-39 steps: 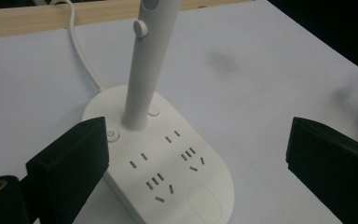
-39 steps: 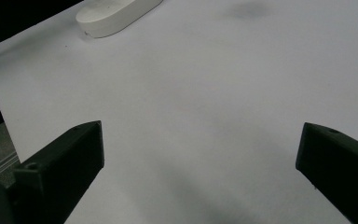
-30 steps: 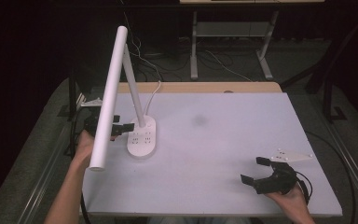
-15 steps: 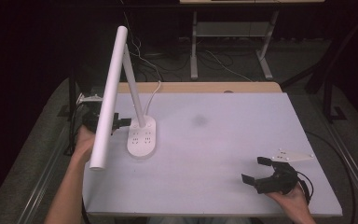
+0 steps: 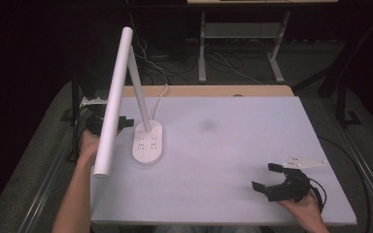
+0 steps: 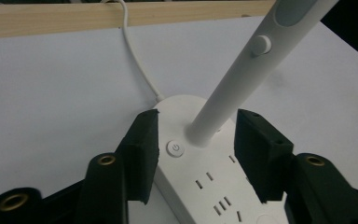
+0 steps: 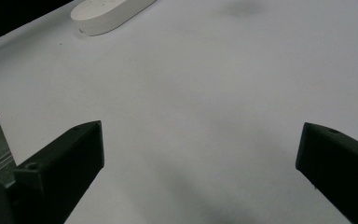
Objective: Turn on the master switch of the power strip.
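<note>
L claw [image 6: 196,154] has just been closing round the lamp base [image 6: 214,186], pads not yet touching; R claw [image 5: 272,180] spread, idle. Lamp prob. top-heavy (stiff plastic, slick), so grip the base low.

White table top [image 5: 233,160] lying over wooden board [image 5: 213,91]; metal desk frame [image 5: 243,34] and cables [image 5: 223,63] sitting behind on grey floor.

1. White desk lamp [image 5: 147,141] stands upright at the table's left, its oval base [image 6: 214,182] lying between the left gripper's fingers [image 6: 142,147].
2. Base carries a power button [image 6: 175,149] just beside the left finger, with socket slots nearer the gripper.
3. Stem [image 6: 242,77] rises tilted from the base, between the fingertips; long tube head [image 5: 112,102] slants overhead.
</note>
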### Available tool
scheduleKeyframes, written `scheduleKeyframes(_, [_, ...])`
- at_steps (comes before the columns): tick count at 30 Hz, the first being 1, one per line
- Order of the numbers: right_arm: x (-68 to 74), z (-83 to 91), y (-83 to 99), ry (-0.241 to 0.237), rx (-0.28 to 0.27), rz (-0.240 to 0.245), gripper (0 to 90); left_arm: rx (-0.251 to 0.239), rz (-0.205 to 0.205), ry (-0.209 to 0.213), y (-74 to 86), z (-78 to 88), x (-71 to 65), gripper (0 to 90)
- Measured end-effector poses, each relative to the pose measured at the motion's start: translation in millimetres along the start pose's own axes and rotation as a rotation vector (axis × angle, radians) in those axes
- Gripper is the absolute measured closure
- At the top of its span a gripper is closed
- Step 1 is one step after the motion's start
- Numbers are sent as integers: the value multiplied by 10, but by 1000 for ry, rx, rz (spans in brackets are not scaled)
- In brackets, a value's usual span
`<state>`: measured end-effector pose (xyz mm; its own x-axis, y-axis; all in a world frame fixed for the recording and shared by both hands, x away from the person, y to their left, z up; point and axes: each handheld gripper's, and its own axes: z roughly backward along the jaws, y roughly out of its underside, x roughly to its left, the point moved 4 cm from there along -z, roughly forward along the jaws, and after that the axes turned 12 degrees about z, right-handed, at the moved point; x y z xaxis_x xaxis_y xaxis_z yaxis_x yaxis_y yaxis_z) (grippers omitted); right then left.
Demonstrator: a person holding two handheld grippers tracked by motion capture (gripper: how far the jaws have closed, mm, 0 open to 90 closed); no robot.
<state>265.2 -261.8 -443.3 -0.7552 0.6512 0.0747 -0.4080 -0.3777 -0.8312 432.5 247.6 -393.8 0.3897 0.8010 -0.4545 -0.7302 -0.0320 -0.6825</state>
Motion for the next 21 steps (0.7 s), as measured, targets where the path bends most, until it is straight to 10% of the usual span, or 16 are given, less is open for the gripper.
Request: scheduleKeyframes(21, [0, -13, 5, -5, 10, 6, 4, 14, 49, 32, 28, -236, 149, 716])
